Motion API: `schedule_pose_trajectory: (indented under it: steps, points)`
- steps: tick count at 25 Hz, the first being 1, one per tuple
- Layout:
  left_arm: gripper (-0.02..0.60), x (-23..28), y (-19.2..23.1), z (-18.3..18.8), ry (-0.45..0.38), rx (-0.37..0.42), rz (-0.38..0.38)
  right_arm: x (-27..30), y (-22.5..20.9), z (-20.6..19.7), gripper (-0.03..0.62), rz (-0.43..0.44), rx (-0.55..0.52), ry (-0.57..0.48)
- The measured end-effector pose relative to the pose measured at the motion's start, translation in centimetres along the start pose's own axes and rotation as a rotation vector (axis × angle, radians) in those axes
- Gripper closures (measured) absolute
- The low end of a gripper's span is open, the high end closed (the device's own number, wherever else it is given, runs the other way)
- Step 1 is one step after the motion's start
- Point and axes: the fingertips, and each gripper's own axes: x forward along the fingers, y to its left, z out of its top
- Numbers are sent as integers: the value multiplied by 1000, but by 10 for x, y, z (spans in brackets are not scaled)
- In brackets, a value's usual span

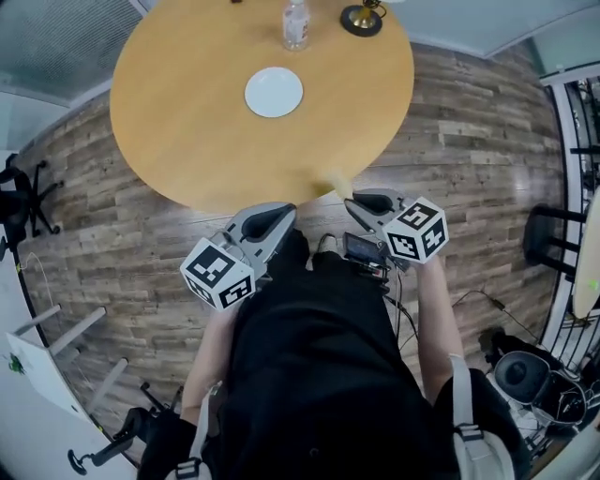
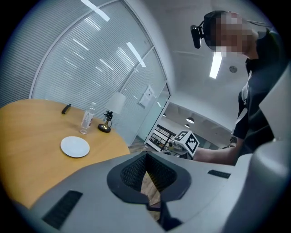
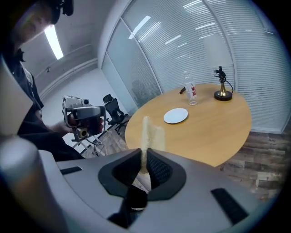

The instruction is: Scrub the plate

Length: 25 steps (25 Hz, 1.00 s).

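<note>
A white plate (image 1: 274, 92) lies empty on the round wooden table (image 1: 178, 122), toward its far side. It also shows in the left gripper view as the plate (image 2: 75, 147) and in the right gripper view as the plate (image 3: 175, 115). My right gripper (image 1: 354, 199) hovers at the table's near edge, shut on a thin tan scrubbing pad (image 1: 336, 181) that sticks up from between the jaws (image 3: 146, 132). My left gripper (image 1: 281, 211) is held off the table edge over the floor, close to my body. Its jaws are shut with nothing between them (image 2: 146, 157).
A clear water bottle (image 1: 295, 23) and a small stand with a gold base (image 1: 362, 17) sit beyond the plate at the table's far edge. A black office chair (image 1: 23, 202) stands on the wood floor at left. Cables and gear lie at the lower right.
</note>
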Motion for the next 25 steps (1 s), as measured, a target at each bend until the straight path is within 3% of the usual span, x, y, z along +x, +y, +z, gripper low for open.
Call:
schedule_pose_trajectory:
  steps: [6,13,25]
  points:
    - [569,25,-49,3,-28,9,-25,-68,14,-11,554,3,-10,-112]
    - [569,36,-99,-13,-25,6,1,-123,37,-24,554,91,0,-272]
    - [569,28,-137,-46,-44,-22,162,-150,60,-30,556,249,-87,-333]
